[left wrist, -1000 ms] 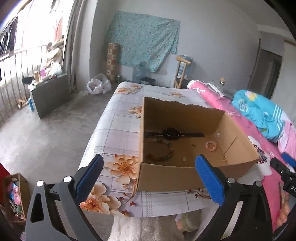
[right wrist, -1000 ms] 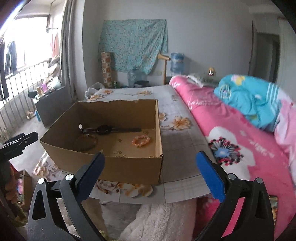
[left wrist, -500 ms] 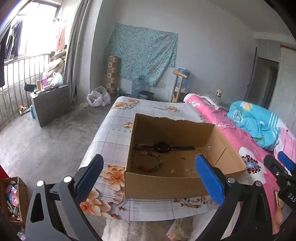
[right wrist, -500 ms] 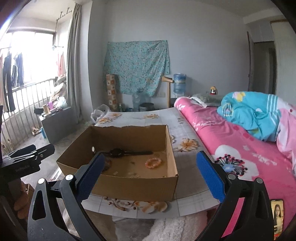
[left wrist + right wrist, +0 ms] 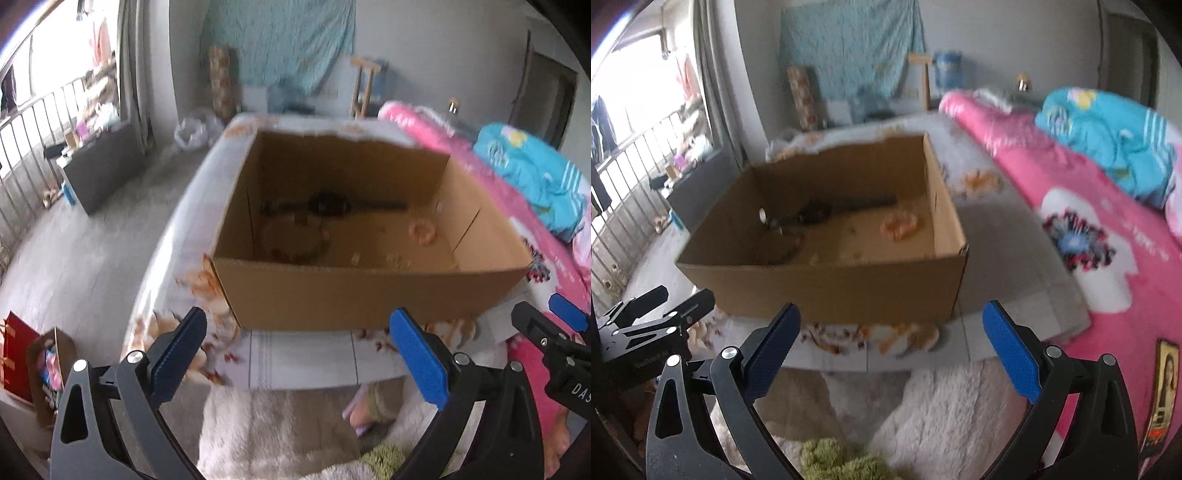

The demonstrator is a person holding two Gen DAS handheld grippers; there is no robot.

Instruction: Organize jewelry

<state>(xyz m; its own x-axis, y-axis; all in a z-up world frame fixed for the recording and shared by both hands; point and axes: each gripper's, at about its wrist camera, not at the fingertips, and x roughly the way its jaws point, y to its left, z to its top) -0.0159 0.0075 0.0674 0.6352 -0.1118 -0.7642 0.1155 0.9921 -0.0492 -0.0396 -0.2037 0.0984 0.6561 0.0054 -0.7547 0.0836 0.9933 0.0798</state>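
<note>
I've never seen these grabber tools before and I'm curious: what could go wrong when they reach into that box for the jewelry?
The cardboard box has tall walls, so the open left gripper or right gripper might bump the rim and shove it along the floral tablecloth. The black watch lies touching or overlapping the beaded bracelet, so one could drag the other. The orange bracelet looks small and easy to miss.

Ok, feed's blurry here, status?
Both tools open, empty: left tool, right tool. Watch and bracelets lie in cardboard box. Box's near wall between tools and jewelry.
</note>
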